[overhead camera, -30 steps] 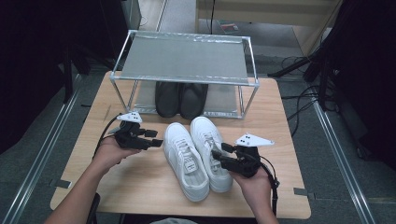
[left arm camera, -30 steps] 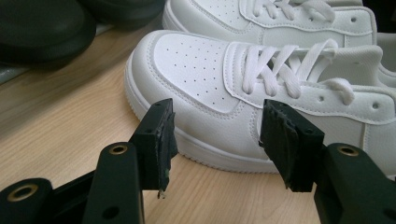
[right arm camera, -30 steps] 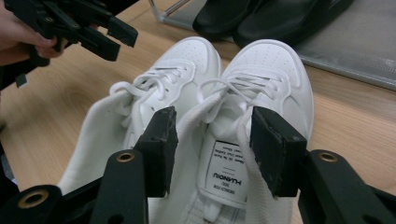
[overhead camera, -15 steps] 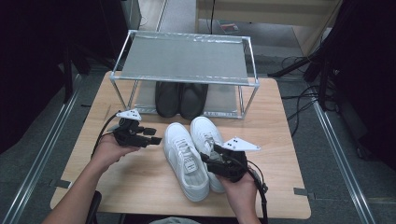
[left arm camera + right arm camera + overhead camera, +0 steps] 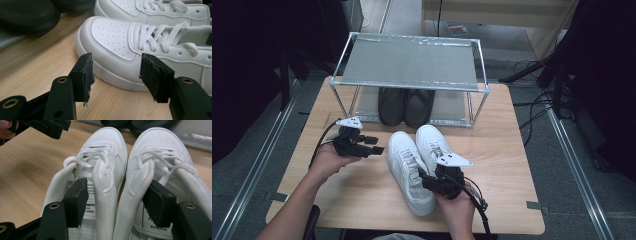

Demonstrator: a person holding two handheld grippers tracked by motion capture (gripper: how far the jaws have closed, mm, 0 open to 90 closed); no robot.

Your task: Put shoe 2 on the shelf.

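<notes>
- The pair of white shoes [image 5: 419,167] was seen side by side on the table [image 5: 512,165], toes towards the shelf [image 5: 409,62], just in front of the black shoes [image 5: 406,106] beneath it.
- The right gripper [image 5: 117,203] was held open, one jaw inside each shoe, the two inner collars between them. Were it closed there, only soft padding would be pinched, and the heavier toes could sag or one shoe slip free.
- The left gripper [image 5: 115,72] was held open beside the left shoe's toe [image 5: 110,35], touching nothing. If advanced carelessly, that shoe could be pushed askew.
- The low shelf could be struck if the pair were lifted.
</notes>
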